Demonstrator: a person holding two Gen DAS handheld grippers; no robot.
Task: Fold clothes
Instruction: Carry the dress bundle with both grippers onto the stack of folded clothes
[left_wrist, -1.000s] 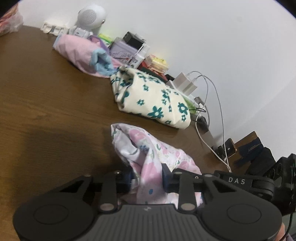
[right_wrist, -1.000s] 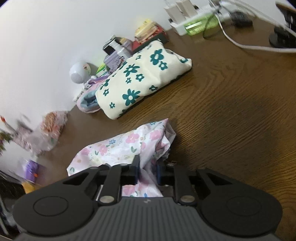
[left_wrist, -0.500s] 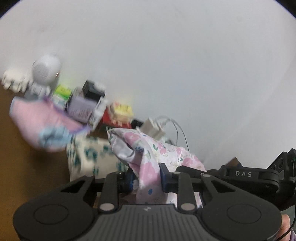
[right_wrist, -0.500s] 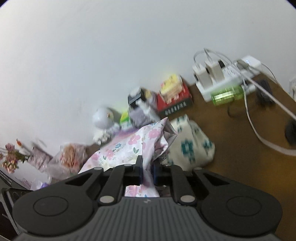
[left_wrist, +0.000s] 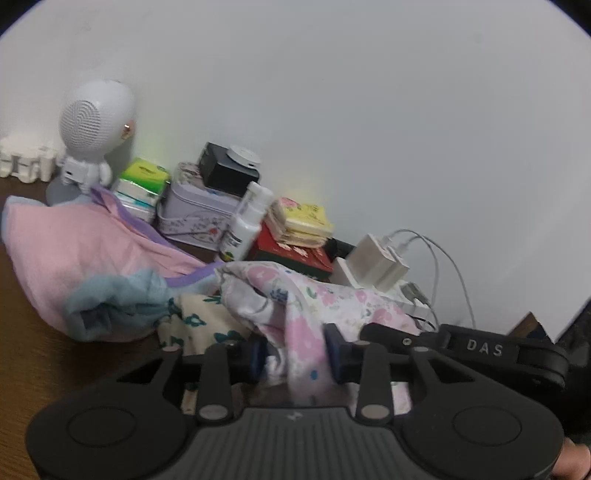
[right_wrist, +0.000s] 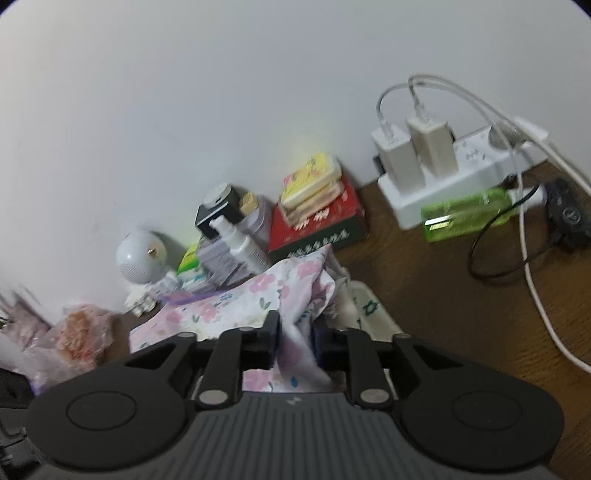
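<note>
A folded white garment with pink flowers (left_wrist: 306, 295) hangs between both grippers, held up near the back of the brown table. My left gripper (left_wrist: 295, 356) is shut on one end of it. My right gripper (right_wrist: 293, 341) is shut on the other end (right_wrist: 258, 295). Under it lies a folded cream cloth with teal flowers (left_wrist: 199, 325), also in the right wrist view (right_wrist: 369, 306). A folded pink cloth with blue and purple trim (left_wrist: 85, 251) lies to the left of that.
Along the wall stand a white round speaker (left_wrist: 92, 122), a lilac tin (left_wrist: 195, 214), a spray bottle (left_wrist: 245, 225), a red box with packets (right_wrist: 317, 218), a white power strip with chargers and cables (right_wrist: 443, 173) and a green bottle (right_wrist: 465, 214).
Both grippers lifted the pink-flower garment off the table and carried it back toward the wall, over the cream floral cloth. Both stayed shut on it.
</note>
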